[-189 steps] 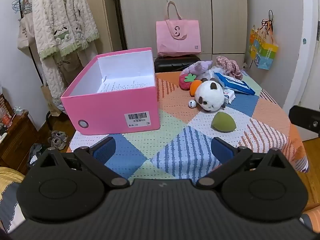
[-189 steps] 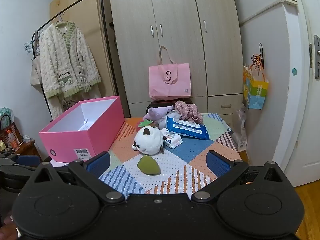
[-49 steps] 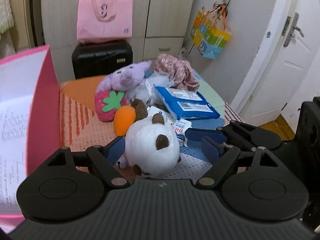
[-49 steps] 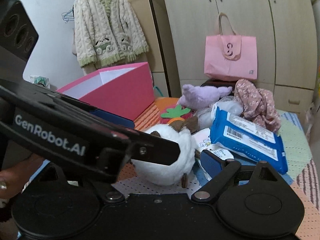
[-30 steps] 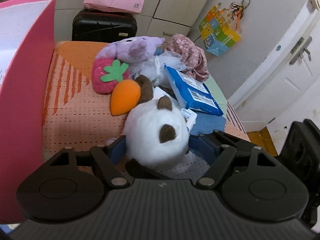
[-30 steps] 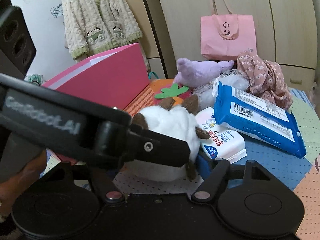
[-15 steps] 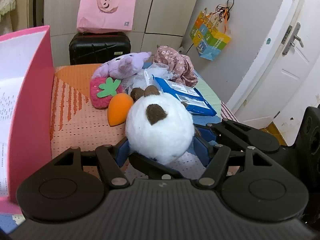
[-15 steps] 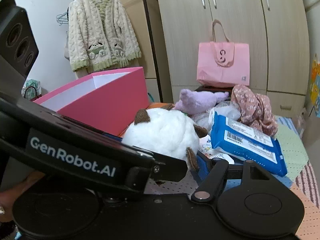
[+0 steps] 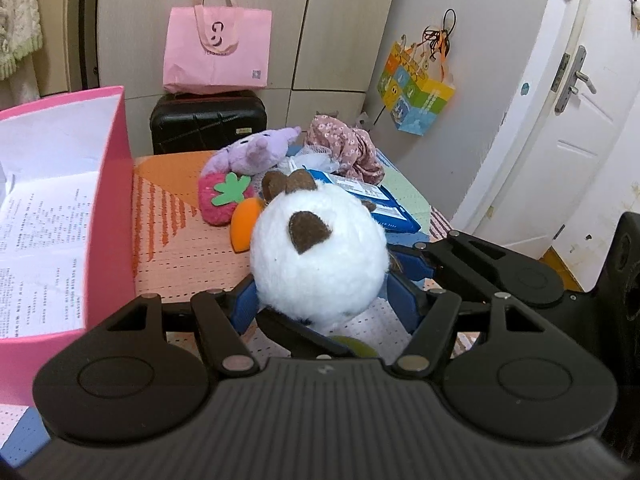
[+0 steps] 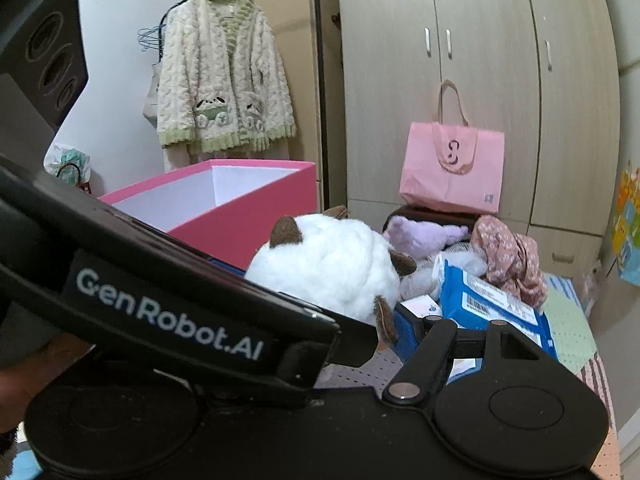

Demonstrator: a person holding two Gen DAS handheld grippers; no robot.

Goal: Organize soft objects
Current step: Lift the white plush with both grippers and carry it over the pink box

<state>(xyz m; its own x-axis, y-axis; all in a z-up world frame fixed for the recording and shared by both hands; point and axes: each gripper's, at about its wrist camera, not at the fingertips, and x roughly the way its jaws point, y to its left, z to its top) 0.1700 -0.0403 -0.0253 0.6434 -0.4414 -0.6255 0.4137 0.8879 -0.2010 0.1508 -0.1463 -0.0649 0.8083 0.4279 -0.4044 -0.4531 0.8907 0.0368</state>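
Patchwork surface (image 9: 188, 248): both grippers, left (image 9: 320, 300) and right (image 10: 384, 320), now clamp the lifted plush (image 9: 320, 256); box (image 9: 60, 208) waits at nine o'clock.

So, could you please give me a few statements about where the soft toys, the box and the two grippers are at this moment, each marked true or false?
1. The left gripper is closed on the white plush. True.
2. The white plush lies inside the pink box. False: it is outside the box, held between the grippers above the table.
3. The strawberry plush lies on the table beside the orange sponge. True.
4. The purple plush is in the right gripper. False: it lies at the back of the table, ungripped.
5. The pink bag lies flat on the table. False: it stands on a black suitcase behind it.
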